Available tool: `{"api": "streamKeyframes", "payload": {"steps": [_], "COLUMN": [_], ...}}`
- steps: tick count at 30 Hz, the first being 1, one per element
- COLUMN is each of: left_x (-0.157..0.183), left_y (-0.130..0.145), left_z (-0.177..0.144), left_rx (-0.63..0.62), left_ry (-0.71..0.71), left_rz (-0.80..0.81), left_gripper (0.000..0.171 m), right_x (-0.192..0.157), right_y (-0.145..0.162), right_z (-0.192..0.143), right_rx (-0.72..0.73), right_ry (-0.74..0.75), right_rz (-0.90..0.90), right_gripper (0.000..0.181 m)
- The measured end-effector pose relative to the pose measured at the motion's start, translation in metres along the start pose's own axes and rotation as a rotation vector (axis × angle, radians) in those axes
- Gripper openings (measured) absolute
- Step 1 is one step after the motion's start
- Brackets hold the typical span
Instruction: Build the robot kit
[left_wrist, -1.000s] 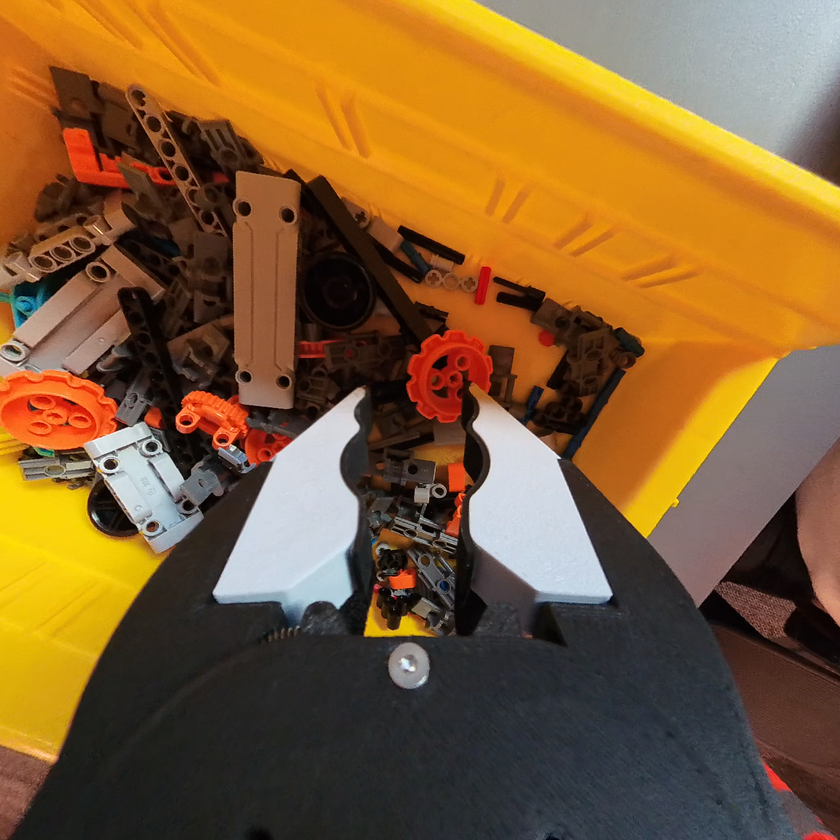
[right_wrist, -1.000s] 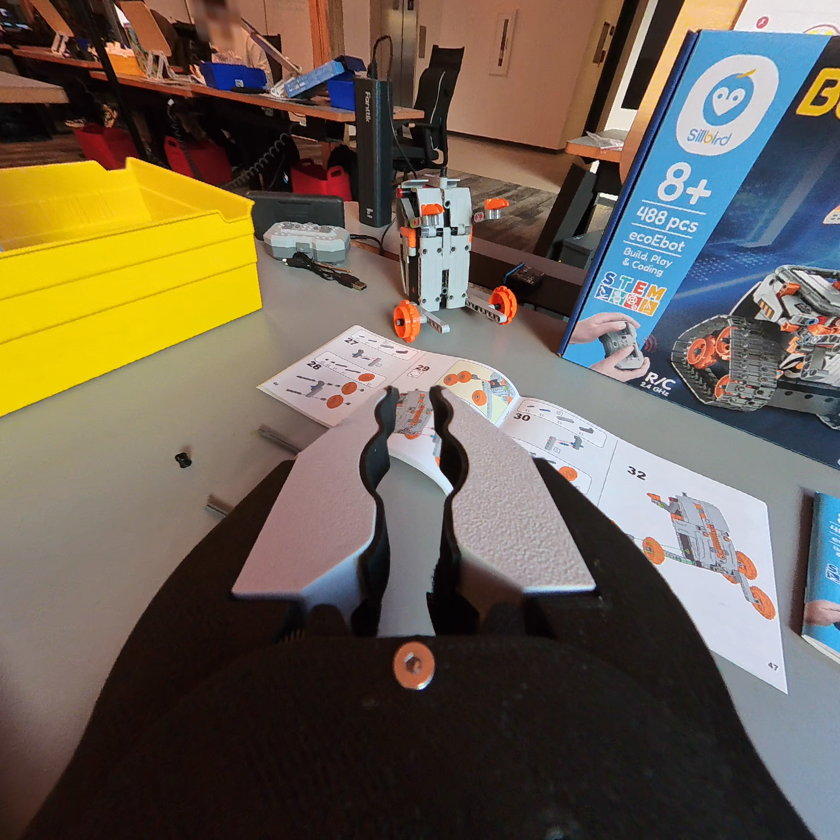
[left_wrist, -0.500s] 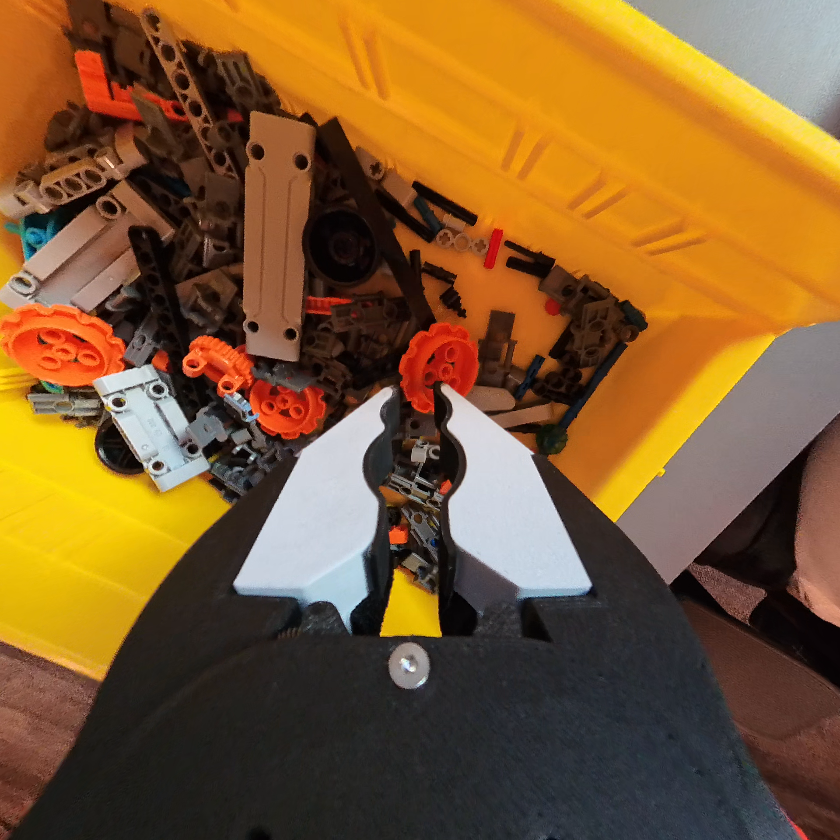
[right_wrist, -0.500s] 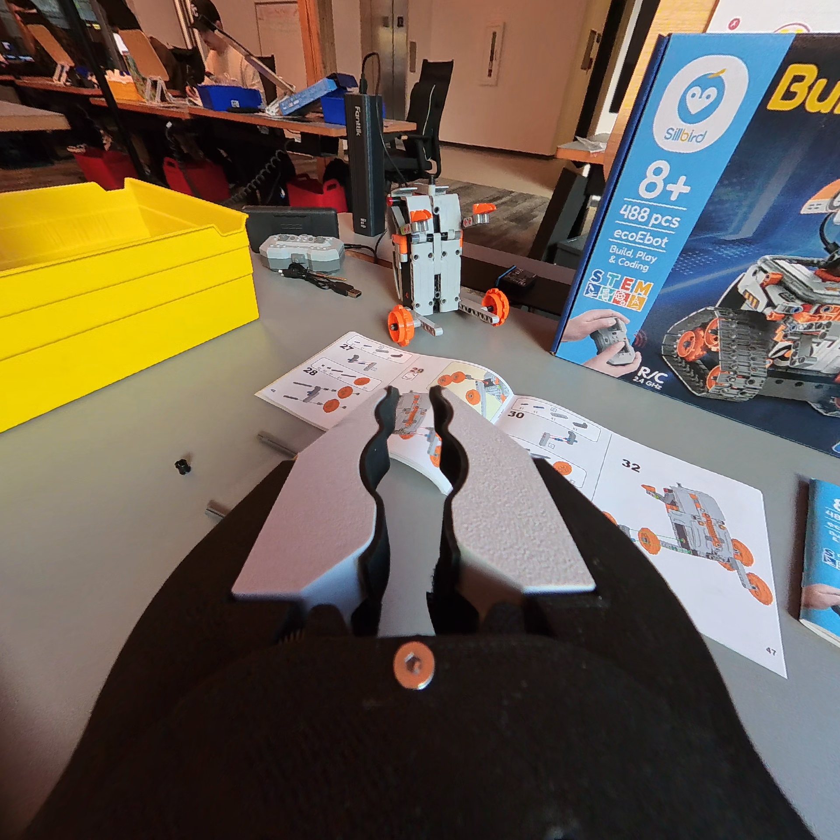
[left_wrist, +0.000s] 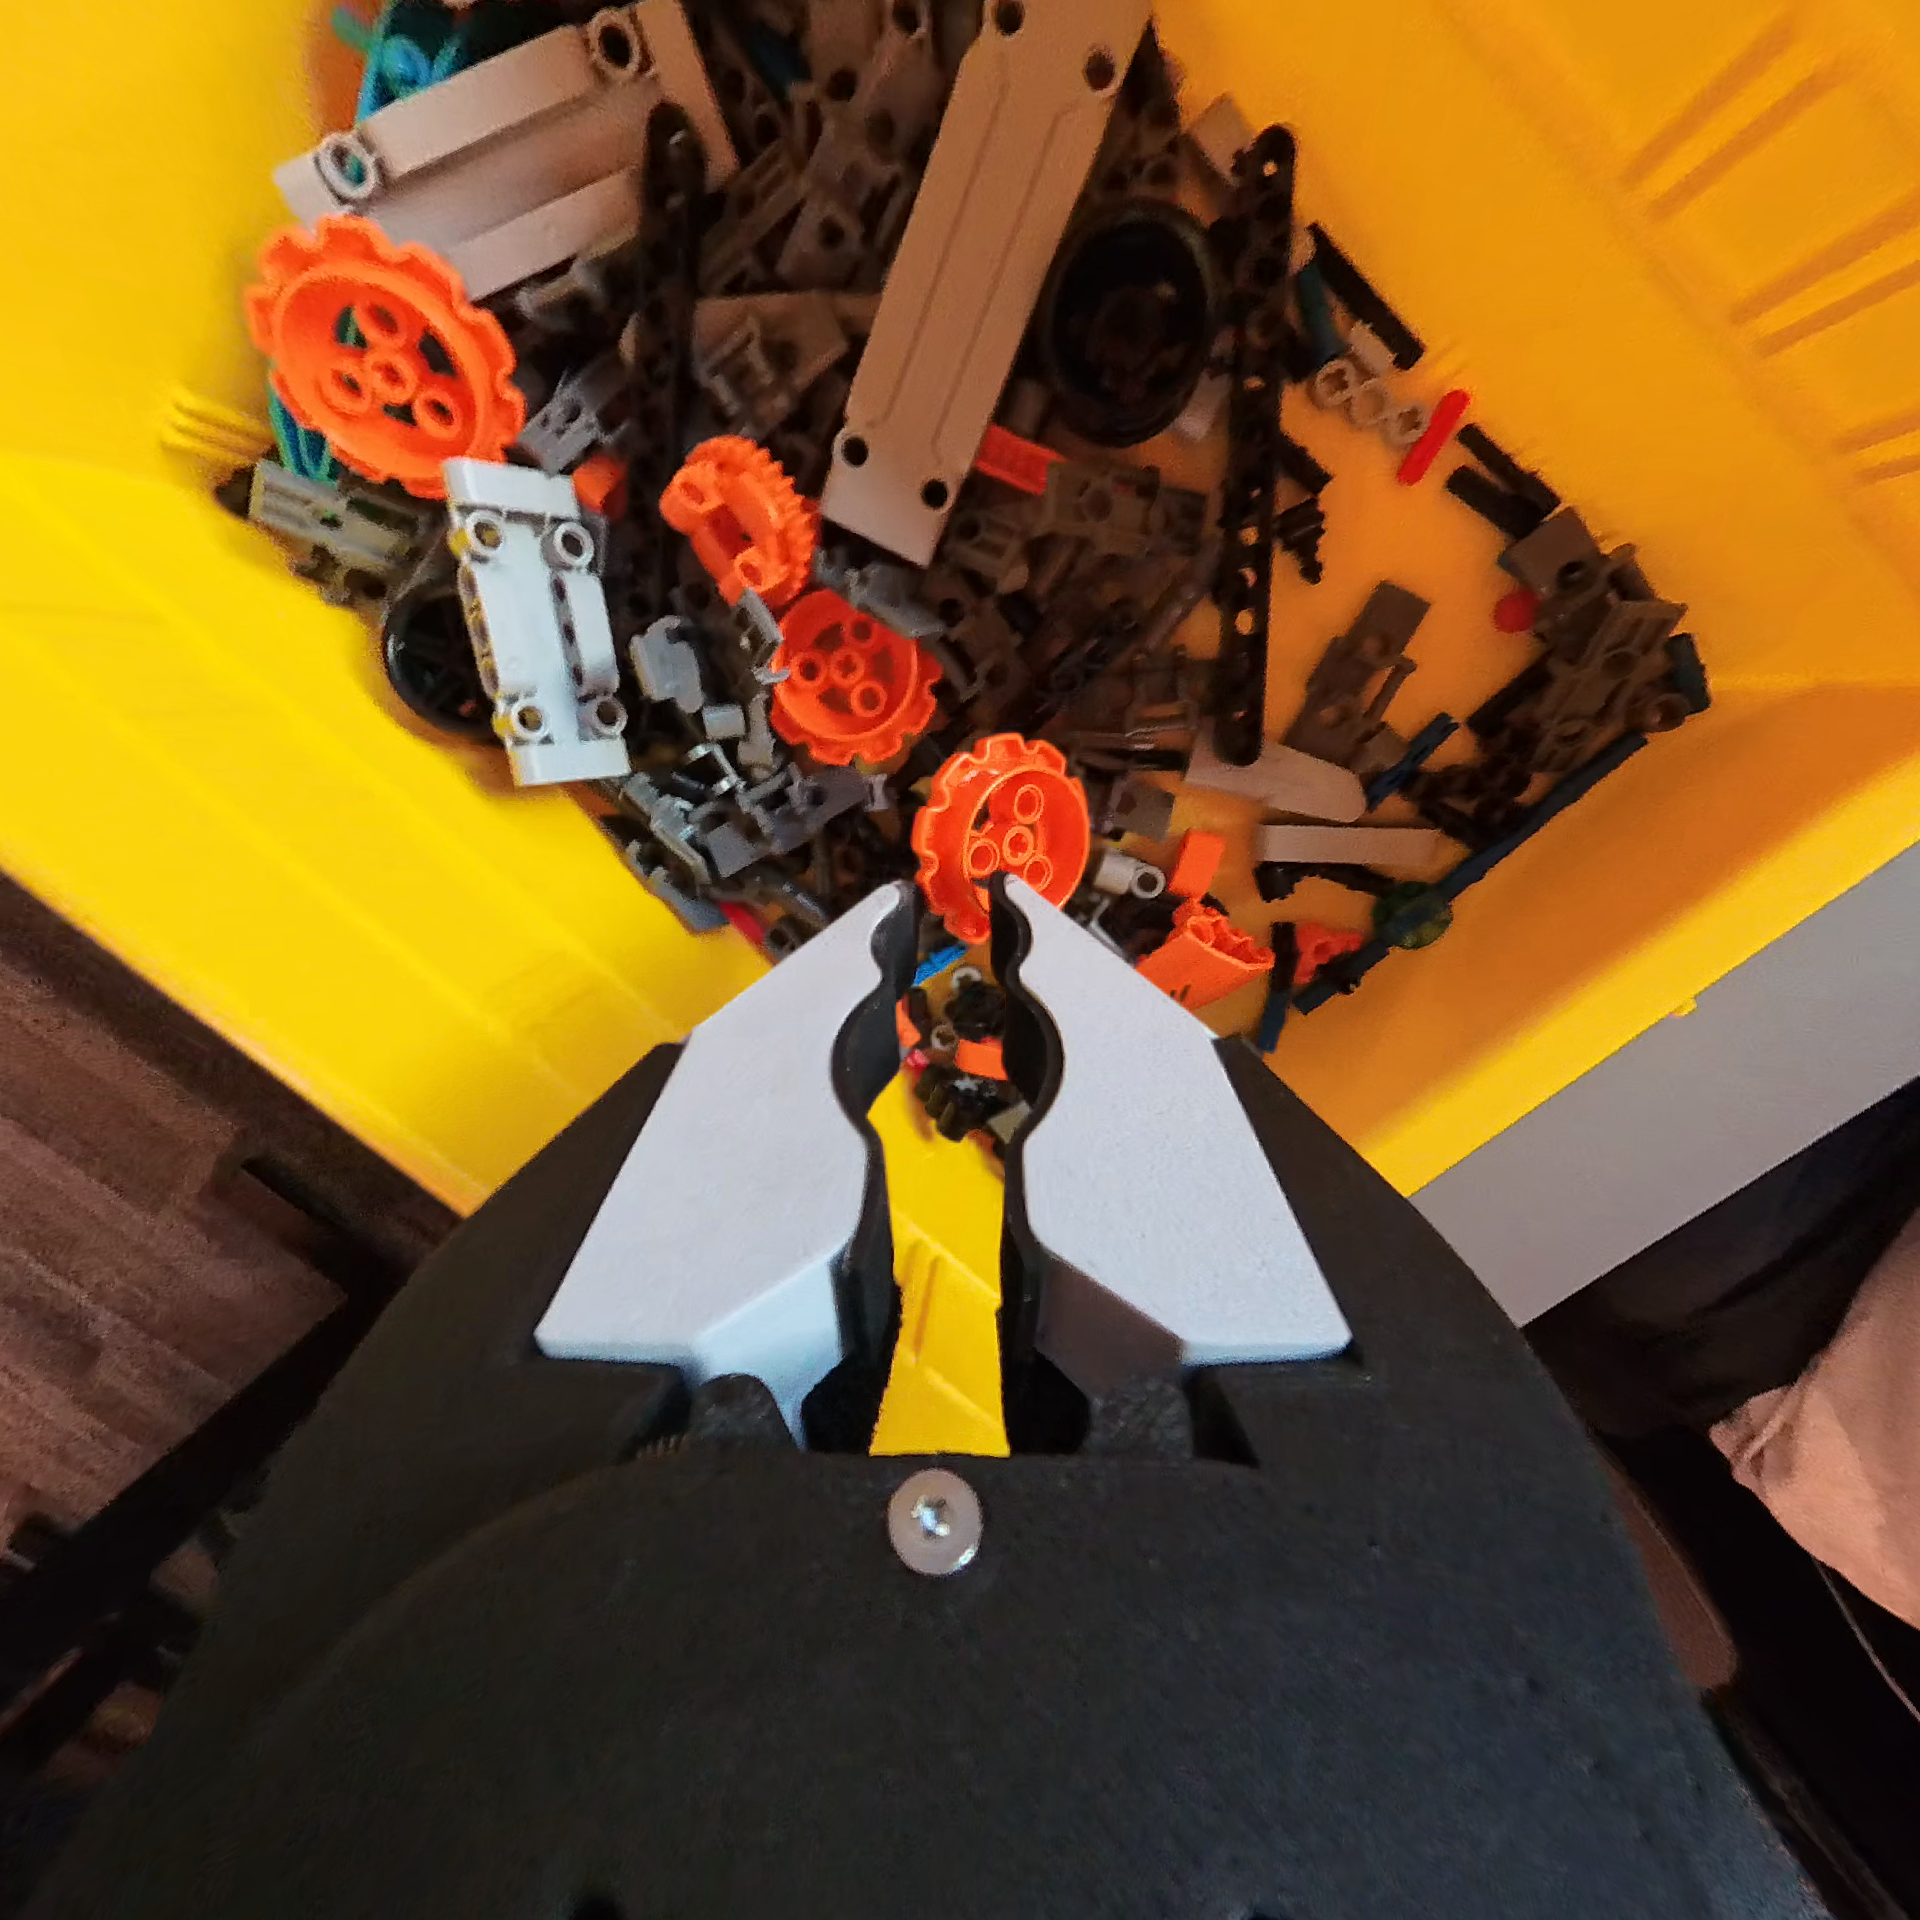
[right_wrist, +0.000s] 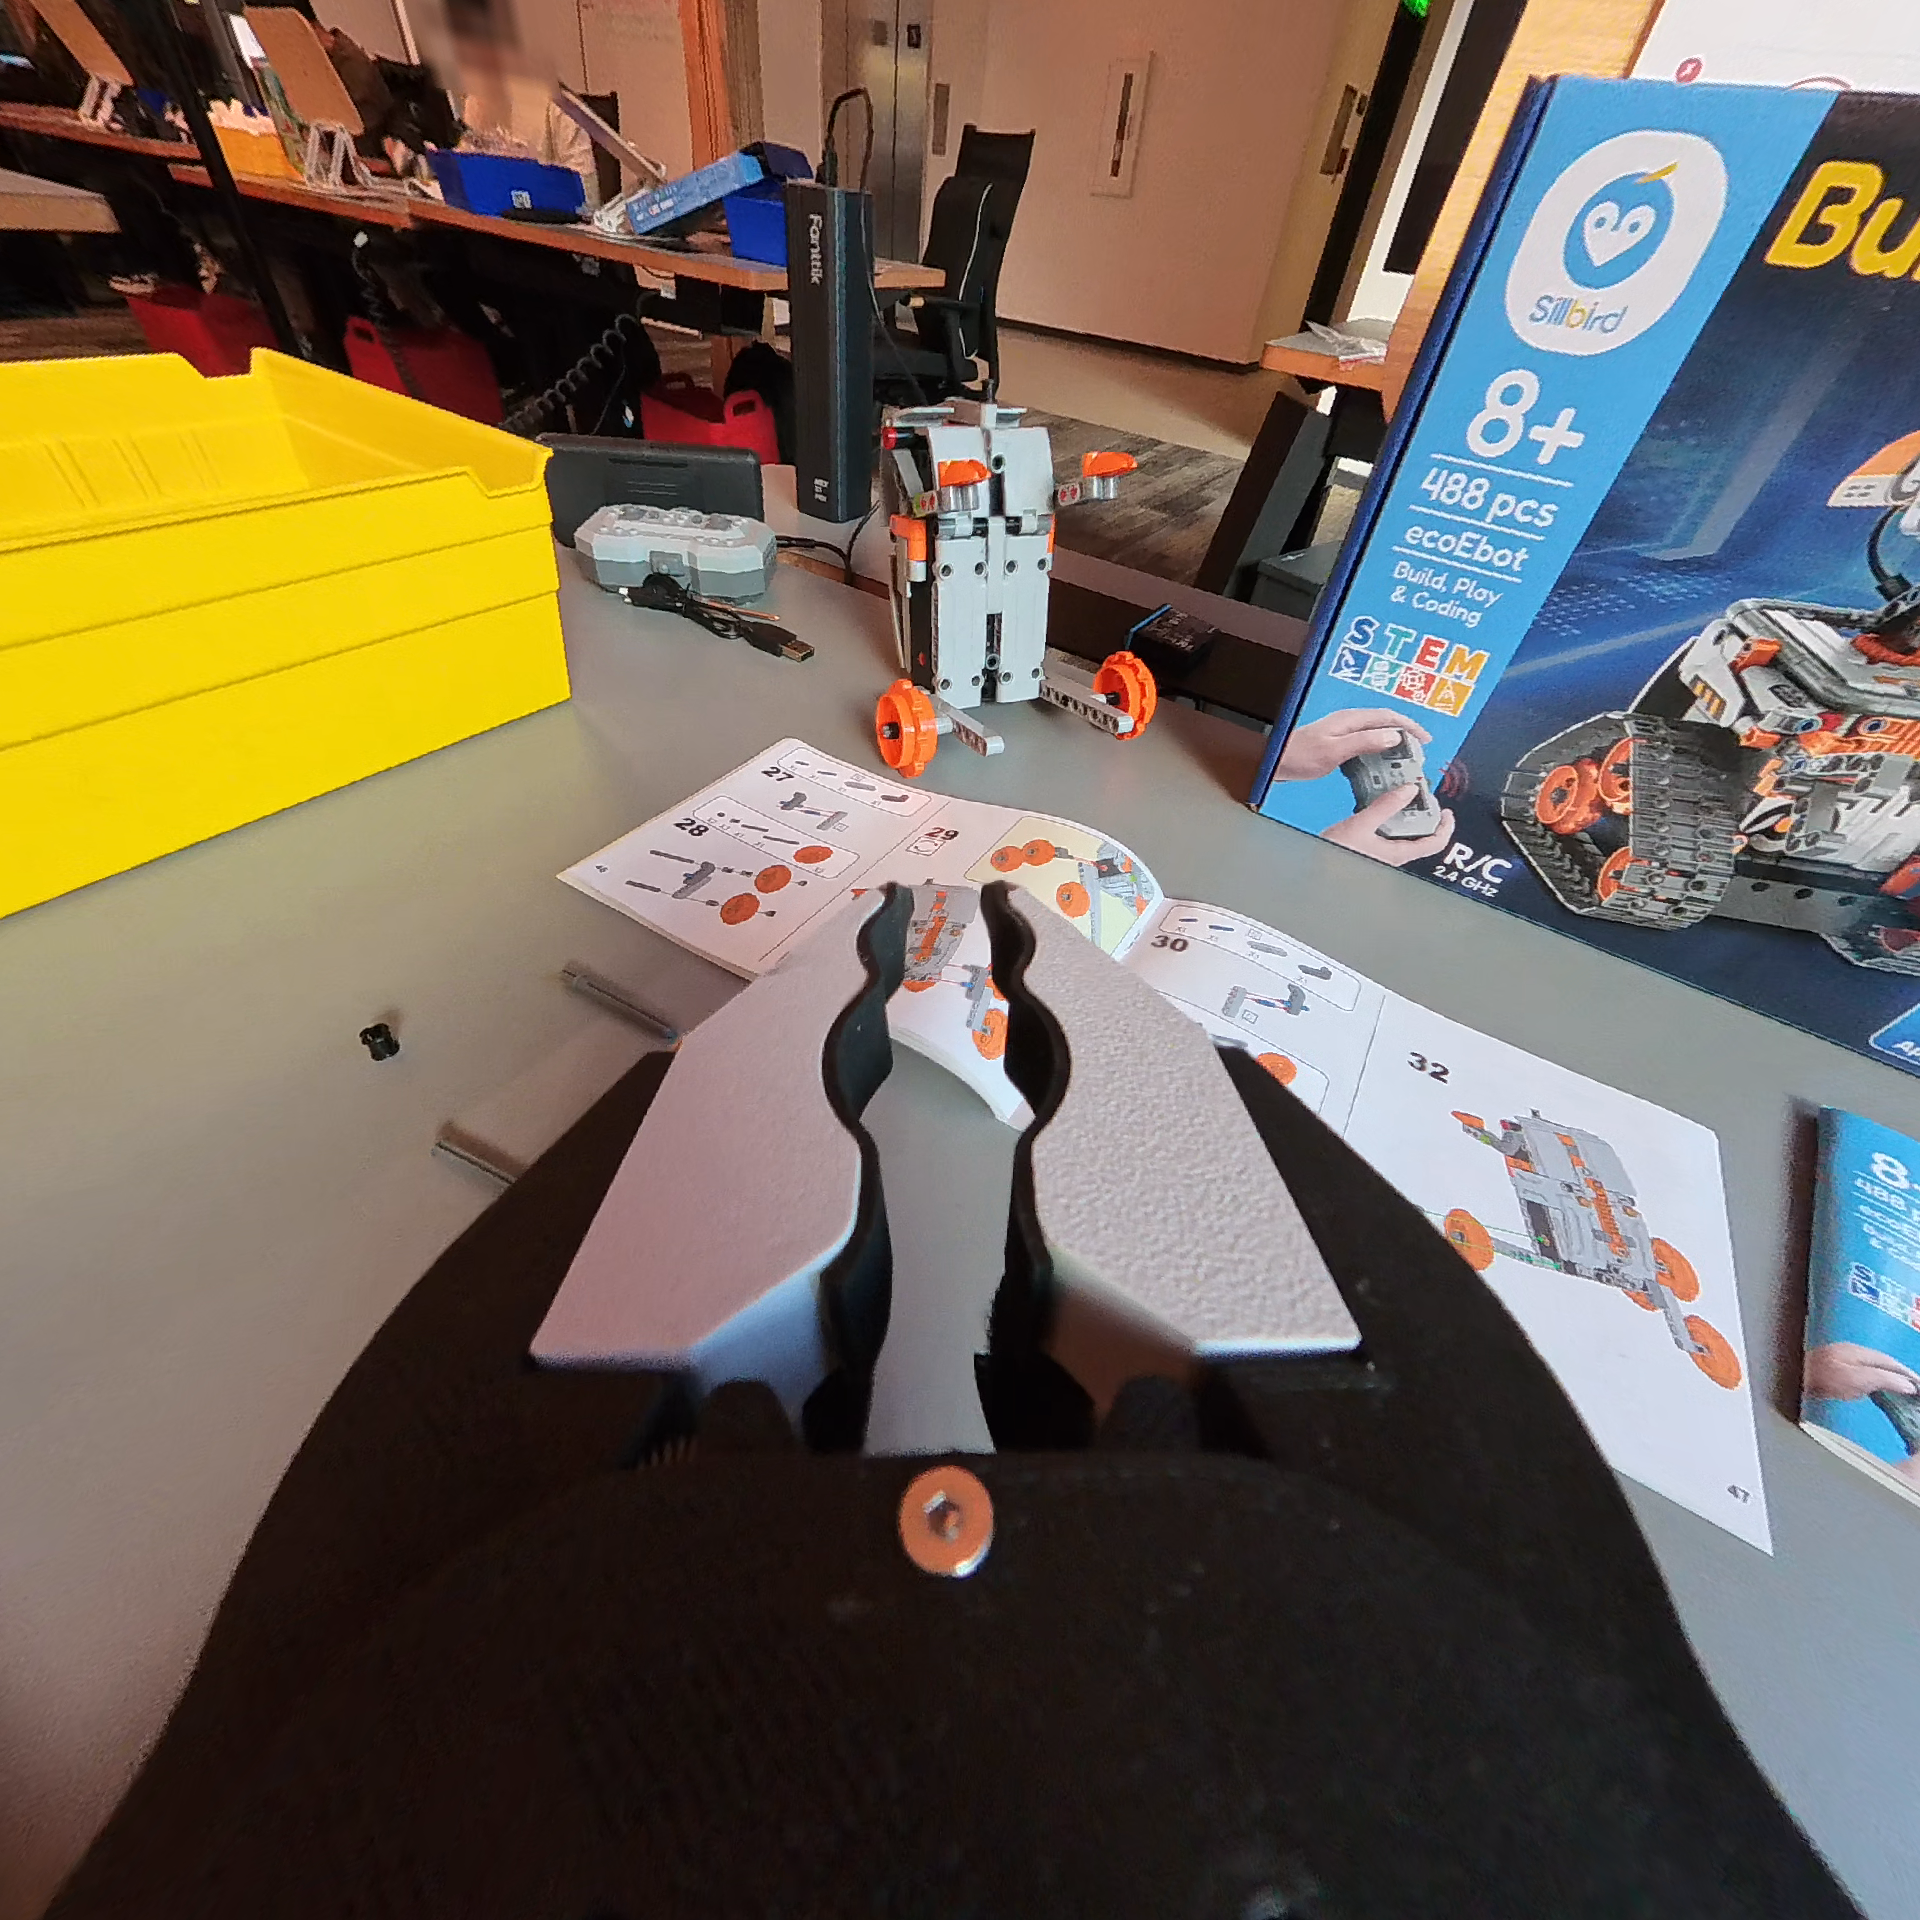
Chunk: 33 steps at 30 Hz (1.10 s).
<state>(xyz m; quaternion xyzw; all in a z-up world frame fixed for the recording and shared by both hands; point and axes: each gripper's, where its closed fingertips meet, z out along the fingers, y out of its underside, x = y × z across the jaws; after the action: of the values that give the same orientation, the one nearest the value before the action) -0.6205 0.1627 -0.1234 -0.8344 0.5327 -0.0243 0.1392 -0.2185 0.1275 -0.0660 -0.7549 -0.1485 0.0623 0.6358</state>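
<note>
My left gripper (left_wrist: 951, 904) is over a yellow bin (left_wrist: 312, 831) of loose building parts. Its fingers are closed on the lower rim of an orange toothed wheel (left_wrist: 1013, 821), which stands tilted at the tips above the pile. Two more orange wheels (left_wrist: 384, 358) (left_wrist: 852, 675) and a long grey panel (left_wrist: 966, 281) lie in the pile. My right gripper (right_wrist: 940, 899) hovers over a grey table, its fingers nearly together and empty, above an open instruction booklet (right_wrist: 1455, 1091).
Stacked yellow trays (right_wrist: 260, 644) stand at the left. A grey and orange robot model (right_wrist: 987, 582), a grey controller (right_wrist: 675, 545) and a tall blue box (right_wrist: 1610, 520) stand behind the booklet. Two grey axles (right_wrist: 618, 1003) and a black pin (right_wrist: 379, 1039) lie left of my right gripper. Across from one pair of fingers to the other is roughly 40 cm.
My left gripper closed from wide open onto the orange wheel, then drew back and up with it, the wheel now tilted clear of the pile. My right gripper barely moved.
</note>
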Motion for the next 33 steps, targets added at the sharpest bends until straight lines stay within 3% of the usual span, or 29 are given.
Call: {"api": "streamKeyframes", "payload": {"steps": [7, 10, 16, 23, 29, 33], "left_x": [-0.006, -0.003, -0.002, -0.011, 0.003, 0.004], "left_y": [0.004, -0.008, -0.05, -0.077, -0.098, -0.097], "left_z": [-0.001, -0.01, -0.029, 0.016, 0.037, 0.043], "left_rx": [-0.011, 0.037, 0.197, 0.117, 0.109, 0.058], "left_ry": [0.018, 0.032, 0.048, 0.054, 0.079, 0.106], "left_rz": [-0.08, -0.089, -0.049, 0.072, 0.273, 0.292], "left_gripper": [0.012, 0.033, 0.041, 0.077, 0.052, 0.027], "right_x": [-0.002, -0.005, -0.009, -0.005, 0.0, 0.001], "right_y": [0.003, 0.003, 0.003, 0.008, 0.014, 0.013], "right_z": [0.0, 0.0, 0.0, 0.001, 0.002, 0.001], "right_rx": [-0.007, -0.008, -0.013, -0.032, -0.05, -0.048], "right_ry": [-0.011, -0.025, -0.035, -0.023, -0.009, -0.011], "right_rz": [-0.003, -0.002, -0.023, -0.002, 0.016, 0.026], "right_gripper": [0.014, 0.014, 0.014, 0.014, 0.014, 0.014]}}
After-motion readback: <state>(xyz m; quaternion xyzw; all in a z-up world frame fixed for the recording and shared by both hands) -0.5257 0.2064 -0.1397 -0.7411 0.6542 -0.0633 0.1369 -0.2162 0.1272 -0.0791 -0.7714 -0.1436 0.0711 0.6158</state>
